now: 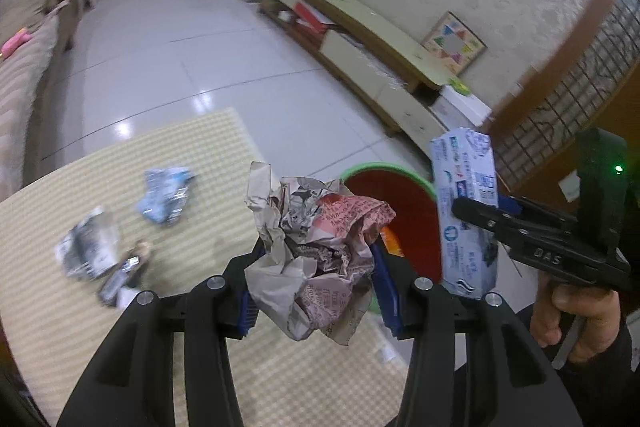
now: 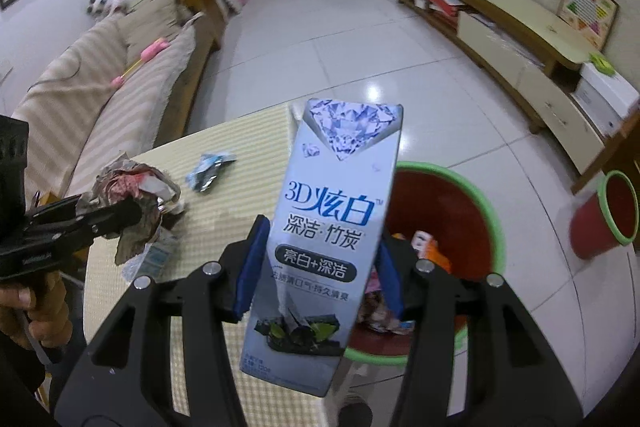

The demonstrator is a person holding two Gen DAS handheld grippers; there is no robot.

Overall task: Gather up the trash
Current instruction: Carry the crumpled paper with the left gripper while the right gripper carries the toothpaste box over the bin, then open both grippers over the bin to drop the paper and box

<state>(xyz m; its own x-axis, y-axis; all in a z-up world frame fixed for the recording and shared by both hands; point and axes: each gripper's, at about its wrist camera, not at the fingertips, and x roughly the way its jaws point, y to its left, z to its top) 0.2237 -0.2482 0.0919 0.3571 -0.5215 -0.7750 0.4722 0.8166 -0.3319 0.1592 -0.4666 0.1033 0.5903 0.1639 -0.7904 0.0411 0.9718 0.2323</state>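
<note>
The left gripper (image 1: 316, 275) clenched crumpled newspaper (image 1: 316, 247) between its fingers; the right gripper (image 2: 318, 267) clamped a toothpaste box (image 2: 328, 227) above the red bin (image 2: 440, 203).

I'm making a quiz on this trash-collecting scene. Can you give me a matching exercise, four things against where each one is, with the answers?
Things:
1. crumpled newspaper
2. toothpaste box
3. blue-and-silver wrapper
4. orange scrap

Places:
A. lying on the checked tablecloth
B. inside the red bin
C. clamped in the left gripper
D. clamped in the right gripper

Pairs: 1-C, 2-D, 3-A, 4-B
</note>
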